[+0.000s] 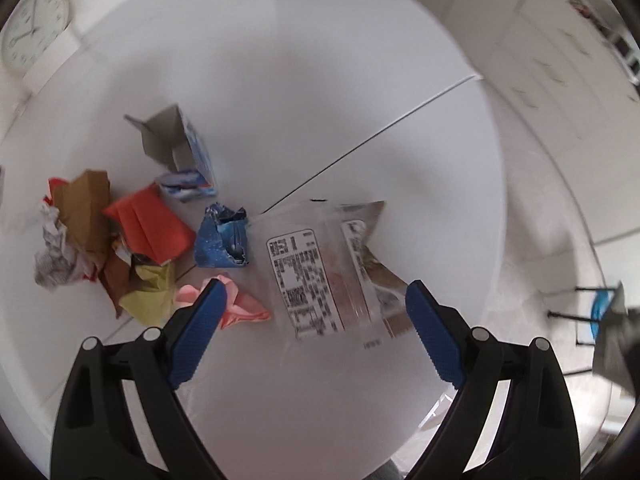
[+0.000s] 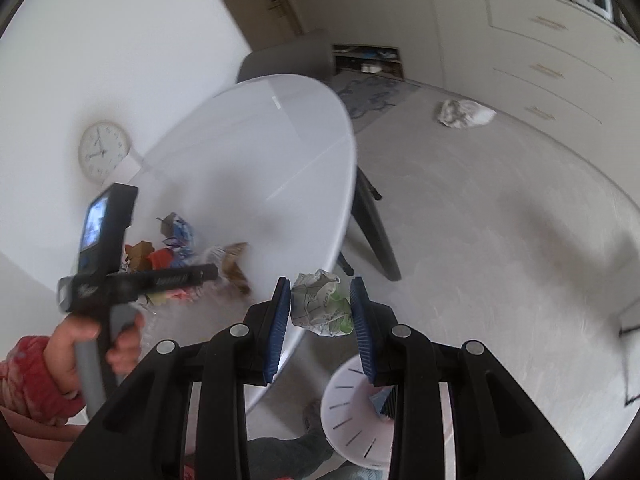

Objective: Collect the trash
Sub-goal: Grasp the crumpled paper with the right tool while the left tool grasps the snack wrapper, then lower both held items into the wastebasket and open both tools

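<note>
Trash remains in quantity on the table (image 1: pixel 280 80): 1 clear labelled wrapper (image 1: pixel 316 276), 1 crumpled blue wrapper (image 1: pixel 220 240), 1 pink paper wad (image 1: pixel 240 304), 1 red folded paper (image 1: pixel 152 224), 1 open carton (image 1: pixel 180 144) and a mixed heap of brown, yellow and printed paper (image 1: pixel 80 236).

My left claw (image 1: pixel 316 300) is spread wide above the clear labelled wrapper, which lies between the pads untouched. My right claw (image 2: pixel 320 300) is pinching 1 crumpled paper ball (image 2: pixel 320 304) off the table edge, above the white slotted bin (image 2: pixel 352 412) on the floor.

Status: collection is at an early-to-middle stage, in my judgement. The bin shows at least 1 bluish item inside. Release of the paper ball is pending. Another crumpled wad (image 2: pixel 464 114) lies on the floor, well apart from the table.
</note>
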